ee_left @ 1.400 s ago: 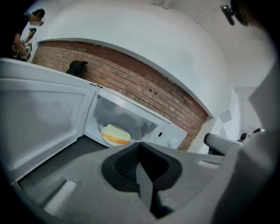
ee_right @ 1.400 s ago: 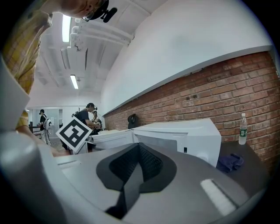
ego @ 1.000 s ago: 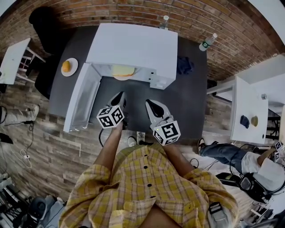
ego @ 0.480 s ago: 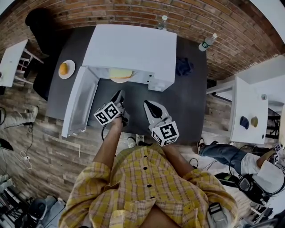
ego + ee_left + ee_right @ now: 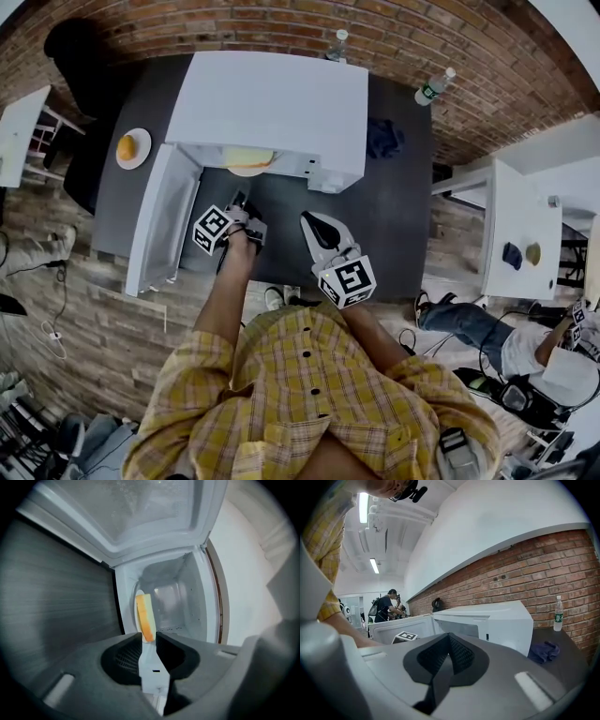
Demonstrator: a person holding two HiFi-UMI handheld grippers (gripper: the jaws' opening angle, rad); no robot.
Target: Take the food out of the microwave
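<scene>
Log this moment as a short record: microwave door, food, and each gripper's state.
microwave door: swung open to the left
food: yellow, inside the microwave
left gripper: jaws slightly apart, empty, aimed at the food, short of it
right gripper: jaws together, empty, in front of the microwave

Brick wall [image 5: 234, 23], seemingly plank floor [image 5: 94, 309], white side table [image 5: 511, 234], ceiling striplights [image 5: 374, 566].
</scene>
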